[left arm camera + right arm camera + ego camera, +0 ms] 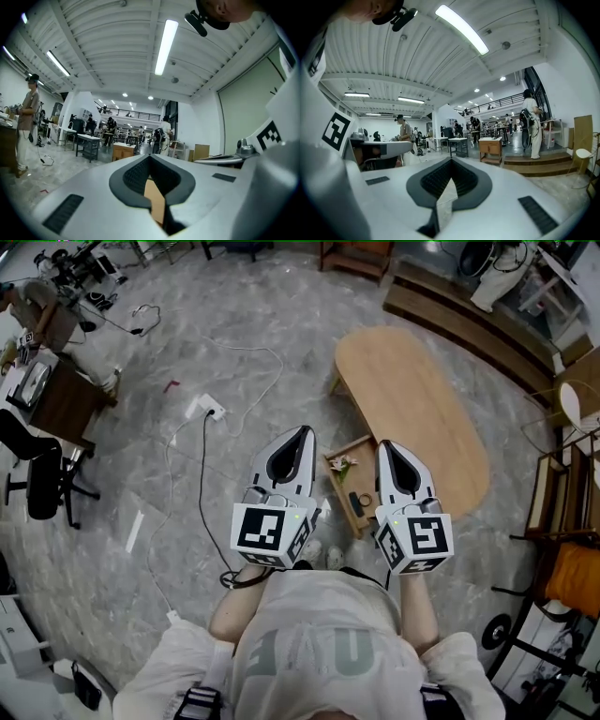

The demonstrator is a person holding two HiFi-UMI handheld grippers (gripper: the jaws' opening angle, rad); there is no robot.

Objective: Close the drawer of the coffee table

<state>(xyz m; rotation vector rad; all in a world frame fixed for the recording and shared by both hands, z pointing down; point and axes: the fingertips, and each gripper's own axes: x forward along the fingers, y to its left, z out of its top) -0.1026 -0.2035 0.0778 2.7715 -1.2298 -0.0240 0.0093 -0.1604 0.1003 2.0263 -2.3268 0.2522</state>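
Note:
In the head view an oval wooden coffee table (pixel 412 399) stands on the grey floor ahead of me. Its drawer (pixel 351 486) is pulled out from the near long side, with a small sprig of flowers and a dark object inside. My left gripper (pixel 303 432) is held level just left of the drawer, shut and empty. My right gripper (pixel 385 445) hovers over the drawer's right end and the table edge, jaws together with nothing in them. Both gripper views look level across the room; the left gripper (pixel 150 158) and right gripper (pixel 451 160) show closed tips, and the table is out of their sight.
A power strip (pixel 207 410) with cables lies on the floor to the left. A black office chair (pixel 36 480) and a desk (pixel 58 397) stand at far left. A wooden step (pixel 469 310) runs behind the table; chairs and an orange seat (pixel 573 578) stand at right. People stand farther off.

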